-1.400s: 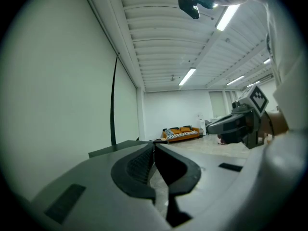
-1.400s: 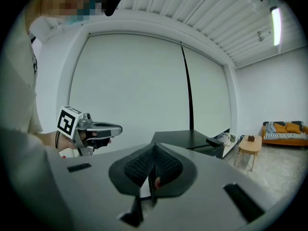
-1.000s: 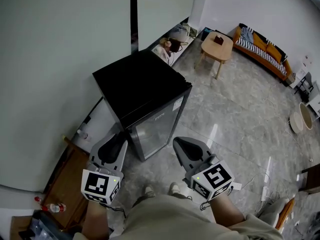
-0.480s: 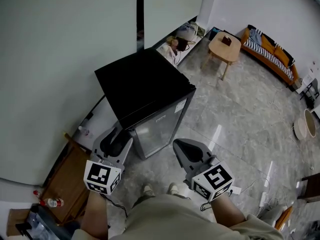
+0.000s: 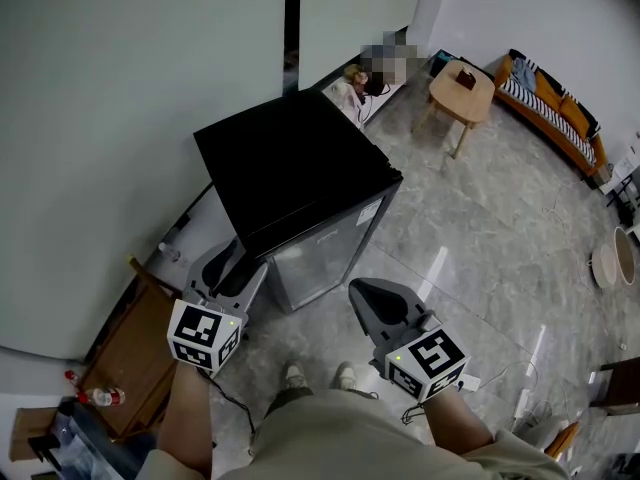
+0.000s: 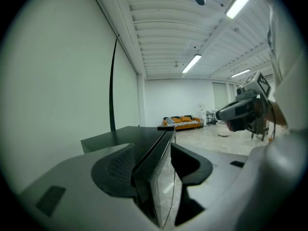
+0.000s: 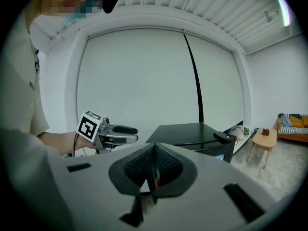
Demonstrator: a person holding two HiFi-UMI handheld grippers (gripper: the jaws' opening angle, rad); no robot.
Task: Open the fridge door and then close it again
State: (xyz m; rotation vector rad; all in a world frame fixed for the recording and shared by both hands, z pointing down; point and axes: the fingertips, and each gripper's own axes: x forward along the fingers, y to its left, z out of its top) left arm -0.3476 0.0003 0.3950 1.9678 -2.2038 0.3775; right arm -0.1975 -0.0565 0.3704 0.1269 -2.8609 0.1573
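A black mini fridge with a glass door stands against the wall, and the door looks closed in the head view. My left gripper is at the fridge's front left corner. In the left gripper view its jaws have just been opening and stand wide on either side of the door's upright edge, without pressing on it. My right gripper hangs in front of the fridge, apart from it. Its jaws are shut on nothing. It sees the fridge and the left gripper.
A wooden cabinet stands left of the fridge, with a bottle on the floor near it. Behind are a small wooden table and an orange sofa. A round white basket sits at right. The person's feet stand before the fridge.
The left gripper has moved forward to the fridge's front left corner and its jaws have spread. The right gripper has sunk slightly.
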